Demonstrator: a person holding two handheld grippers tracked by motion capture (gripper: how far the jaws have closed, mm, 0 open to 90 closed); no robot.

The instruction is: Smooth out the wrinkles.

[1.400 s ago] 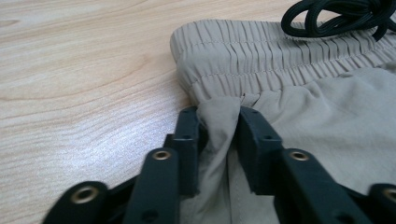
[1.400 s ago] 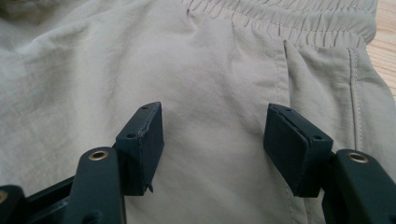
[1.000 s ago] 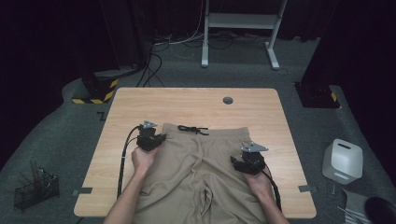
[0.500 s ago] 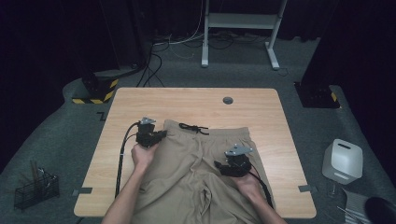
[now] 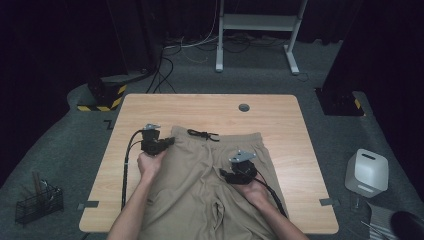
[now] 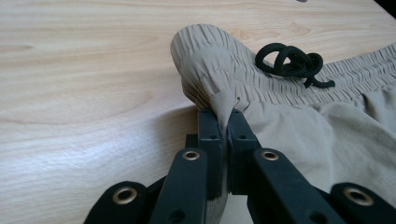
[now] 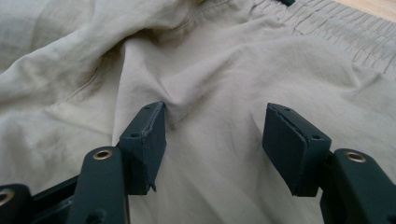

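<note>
The khaki shorts [image 5: 210, 175] are being spread across the table [image 5: 280, 120], their waistband corner at ten o'clock being pinched tight by the left gripper [image 6: 223, 122]. The right gripper [image 7: 212, 140] is being held wide open over loose cloth, gripping nothing; a one-sided pull is likely to be bunching the fabric

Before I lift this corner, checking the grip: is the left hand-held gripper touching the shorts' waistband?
Touching. The left gripper view shows the left hand-held gripper shut on a pinch of the shorts at the waistband corner.
</note>
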